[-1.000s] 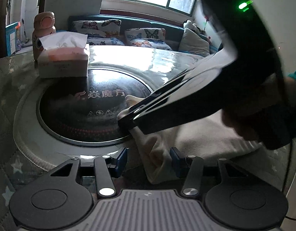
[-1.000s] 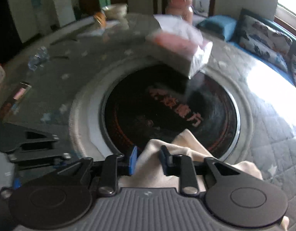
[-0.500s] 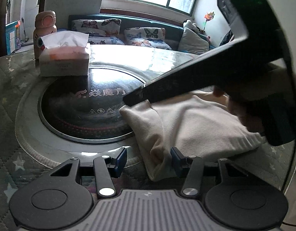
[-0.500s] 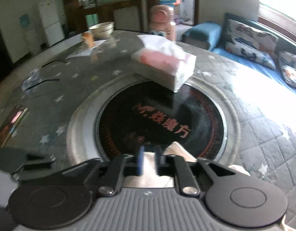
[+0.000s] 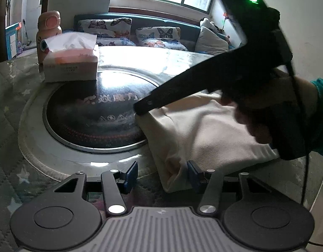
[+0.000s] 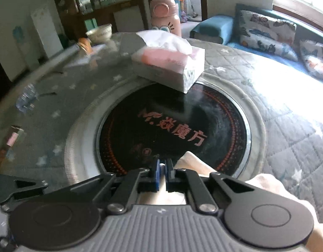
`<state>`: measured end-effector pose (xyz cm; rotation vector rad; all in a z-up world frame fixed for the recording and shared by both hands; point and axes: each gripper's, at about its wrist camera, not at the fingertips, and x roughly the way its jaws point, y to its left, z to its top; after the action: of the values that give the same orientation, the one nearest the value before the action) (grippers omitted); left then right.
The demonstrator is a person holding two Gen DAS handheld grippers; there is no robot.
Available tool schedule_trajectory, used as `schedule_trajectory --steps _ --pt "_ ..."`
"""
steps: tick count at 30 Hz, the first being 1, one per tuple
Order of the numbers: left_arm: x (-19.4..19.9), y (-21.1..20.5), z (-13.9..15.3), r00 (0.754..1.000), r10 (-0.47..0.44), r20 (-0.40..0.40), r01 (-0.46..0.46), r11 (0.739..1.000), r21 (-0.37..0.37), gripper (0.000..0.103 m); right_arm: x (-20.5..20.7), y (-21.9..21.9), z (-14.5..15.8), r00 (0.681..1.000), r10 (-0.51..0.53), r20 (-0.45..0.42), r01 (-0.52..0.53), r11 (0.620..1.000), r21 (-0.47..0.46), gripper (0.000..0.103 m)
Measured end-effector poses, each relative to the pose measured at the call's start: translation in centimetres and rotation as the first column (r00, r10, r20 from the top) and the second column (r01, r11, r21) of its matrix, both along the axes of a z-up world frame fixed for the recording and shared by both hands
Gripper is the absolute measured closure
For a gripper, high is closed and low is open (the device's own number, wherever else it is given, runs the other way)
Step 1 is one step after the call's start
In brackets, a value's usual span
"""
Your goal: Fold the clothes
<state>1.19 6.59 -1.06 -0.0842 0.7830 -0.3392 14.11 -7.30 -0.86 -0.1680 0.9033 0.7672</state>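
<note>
On the quilted tabletop, partly overlapping the rim of the black glass cooktop (image 5: 94, 115), the cream garment (image 5: 203, 134) lay as a compact, roughly rectangular bundle with thick doubled edges, which suggested most of the folding was already done; what remained, as far as could be judged, was a last tuck or smoothing at the corner nearest the cooktop, and perhaps setting the bundle aside. The left gripper (image 5: 162, 175) sat at the near edge of the bundle with its jaws parted, the folded corner lying between the blue pads without being pinched. The right gripper (image 6: 162, 171) hung over the far corner; its jaws had just snapped together and stood clenched, and no cloth showed between the pads, the garment's tip lying just beside them. On the cooktop's glass, red-orange lettering read "Mr." followed by Chinese characters that appeared to be 焱魔方, though the first character was hard to make out. Behind it the pink-and-white tissue box (image 6: 172, 67) carried small print too fine to read, and a pink bottle (image 6: 165, 14) with a cartoon face stood beyond.
</note>
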Motion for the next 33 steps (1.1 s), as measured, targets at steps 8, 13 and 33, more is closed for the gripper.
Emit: schedule_trajectory --steps 8,13,33 --pt "0.9 -1.3 2.9 0.996 -0.049 0.076 0.051 0.998 -0.033 0.048 -4.0 -9.5 2.2 0.983 -0.118 0.143 0.138 0.980 -0.141 0.089" --pt "3.2 -3.9 1.8 0.994 -0.094 0.048 0.096 0.995 -0.033 0.048 -4.5 -15.6 0.6 0.952 -0.278 0.132 0.296 0.943 -0.150 0.089" --pt "4.6 -3.8 0.2 0.998 -0.056 -0.002 0.056 0.998 -0.001 0.048 -0.8 -17.1 0.6 0.931 -0.340 0.134 0.351 0.933 -0.077 0.082"
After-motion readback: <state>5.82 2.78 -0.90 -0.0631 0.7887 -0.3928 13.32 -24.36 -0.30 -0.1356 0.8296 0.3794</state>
